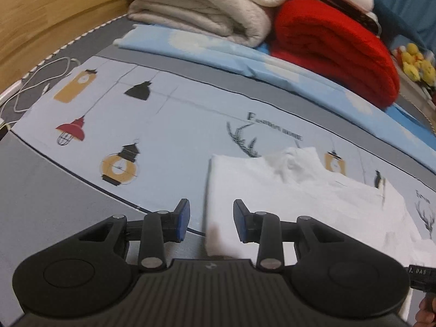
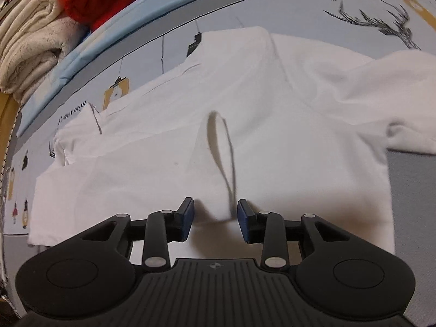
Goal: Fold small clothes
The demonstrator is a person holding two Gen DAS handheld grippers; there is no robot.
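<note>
Bedsheet [image 1: 169, 125] w/ lamp print serves as work surface; 1 white shirt [image 2: 272, 114] lies flat on it, long axis running left-right. Left gripper [image 1: 211, 220]: jaws spread, nothing pinched, shirt's left edge betw. them. Right gripper [image 2: 215, 218]: jaws spread, raised crease betw. pads [image 2: 188, 215], not clamped. Background: 1 cream blanket [image 1: 204, 5], 1 red blanket [image 1: 335, 46].

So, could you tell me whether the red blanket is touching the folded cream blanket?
Touching. The left wrist view shows the red blanket pressed against the cream blanket, no gap between them.
</note>
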